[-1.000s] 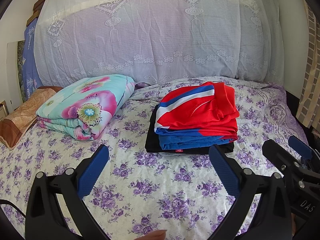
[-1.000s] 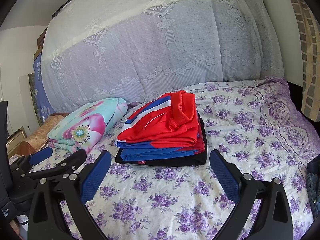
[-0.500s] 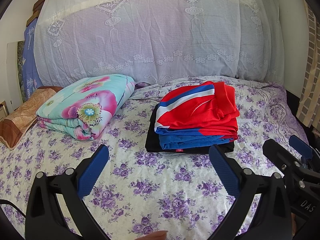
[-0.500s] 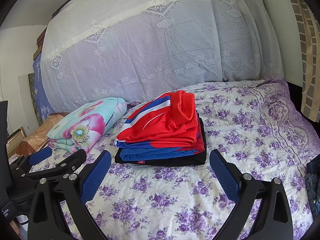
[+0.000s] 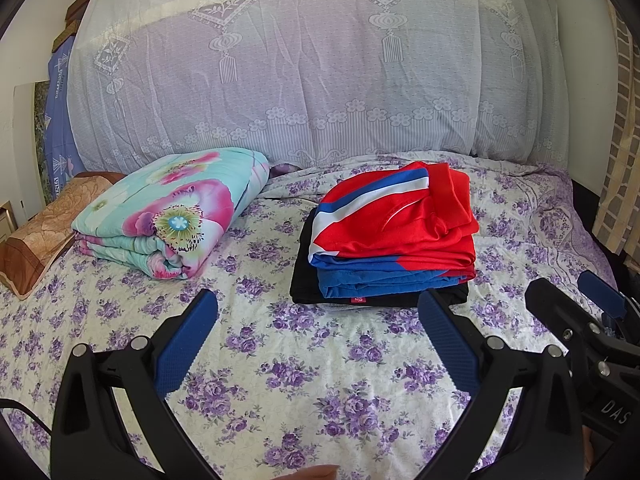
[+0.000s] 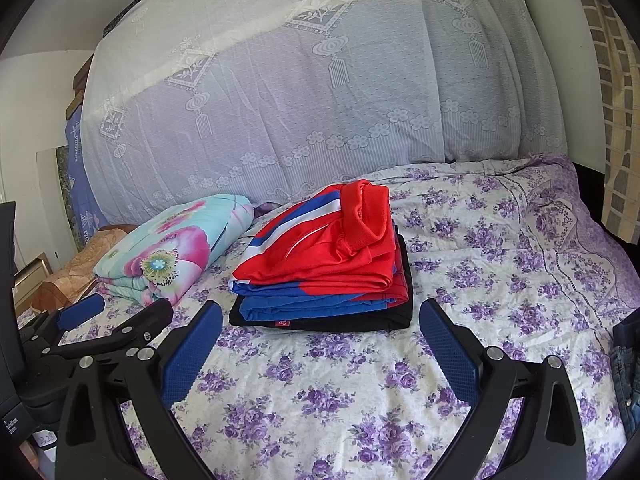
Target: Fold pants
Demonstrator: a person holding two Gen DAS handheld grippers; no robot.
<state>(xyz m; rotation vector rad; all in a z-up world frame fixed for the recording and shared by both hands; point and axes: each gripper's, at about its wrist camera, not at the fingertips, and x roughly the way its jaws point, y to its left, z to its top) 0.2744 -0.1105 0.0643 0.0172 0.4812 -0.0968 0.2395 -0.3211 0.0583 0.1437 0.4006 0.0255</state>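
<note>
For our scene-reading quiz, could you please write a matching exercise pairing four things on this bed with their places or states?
Things:
1. floral quilt
2. red garment
3. black garment
4. left gripper

Descriptions:
A. bottom of the folded stack
B. open, holding nothing
C. folded, left of the stack
D. top of the folded stack

Pairs: 1-C, 2-D, 3-A, 4-B

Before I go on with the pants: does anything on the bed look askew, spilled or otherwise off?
Nothing serious. The folded stack sits tidy on the bedsheet, though its top red garment is bunched at the waistband. Denim lies crumpled at the bed's right edge. Both grippers are open and empty.
</note>
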